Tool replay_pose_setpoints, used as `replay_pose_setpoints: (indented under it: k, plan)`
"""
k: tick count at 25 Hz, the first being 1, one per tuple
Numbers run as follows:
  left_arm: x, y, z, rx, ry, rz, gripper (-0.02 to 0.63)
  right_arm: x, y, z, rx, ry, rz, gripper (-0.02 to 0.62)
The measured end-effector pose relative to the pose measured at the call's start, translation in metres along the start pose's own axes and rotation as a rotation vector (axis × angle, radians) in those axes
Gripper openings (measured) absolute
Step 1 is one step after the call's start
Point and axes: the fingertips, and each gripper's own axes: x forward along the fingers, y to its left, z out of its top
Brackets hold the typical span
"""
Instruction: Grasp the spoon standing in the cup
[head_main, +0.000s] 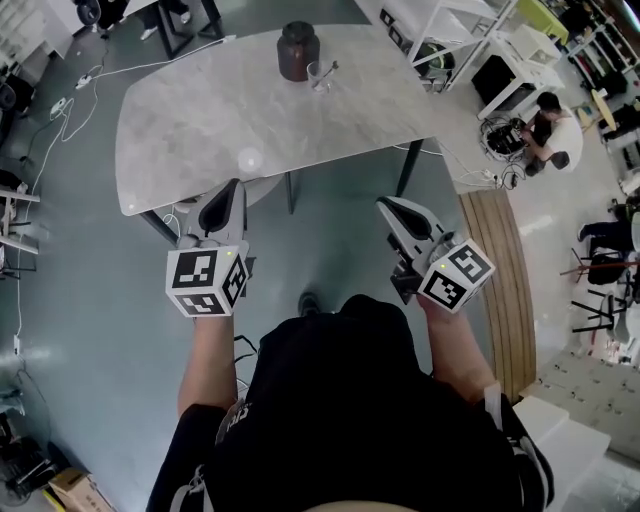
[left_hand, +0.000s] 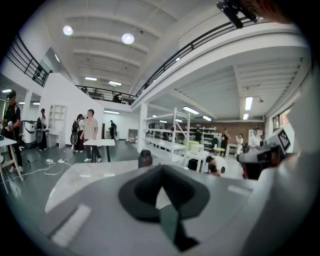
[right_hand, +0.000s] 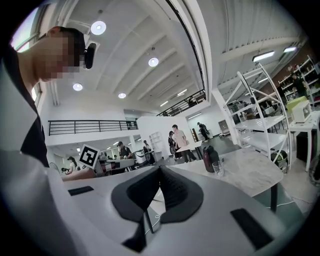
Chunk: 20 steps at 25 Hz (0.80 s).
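Note:
A clear glass cup (head_main: 319, 77) stands near the far edge of the marble table (head_main: 200, 130), with a spoon (head_main: 330, 67) standing in it. In the right gripper view the cup (right_hand: 218, 168) is small and far ahead to the right. My left gripper (head_main: 237, 186) and right gripper (head_main: 383, 204) hang side by side in front of the table's near edge, well short of the cup. Both have their jaws together with nothing between them. The left gripper view shows the table top (left_hand: 85, 175) ahead; the cup is not discernible there.
A dark brown jar (head_main: 297, 50) stands just left of the cup. A wooden bench (head_main: 495, 270) lies on the floor to the right, and a person (head_main: 550, 122) crouches by cables beyond it. White shelving (head_main: 440, 25) stands behind the table. Cables run along the left floor.

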Motion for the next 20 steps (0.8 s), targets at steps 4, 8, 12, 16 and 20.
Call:
replay_pose_setpoints:
  k: [4,8,12,16,20]
  plan:
    - [0.017,0.009,0.006,-0.013,-0.018,-0.009,0.008,0.003,-0.017,-0.008,0.029,0.020,-0.034,-0.006]
    - [0.040,0.012,0.006,-0.021,-0.011,-0.019,0.008,0.013,-0.042,-0.003,0.040,0.012,-0.055,-0.006]
    - [0.062,0.011,0.010,-0.016,-0.012,-0.010,0.008,0.030,-0.065,0.002,0.042,0.017,-0.023,-0.006]
    - [0.097,0.020,0.024,-0.030,-0.030,0.033,0.008,0.060,-0.094,0.017,0.035,0.029,0.038,-0.006]
    - [0.143,0.025,0.040,-0.074,-0.044,0.055,0.008,0.086,-0.134,0.046,0.006,0.038,0.088,-0.006]
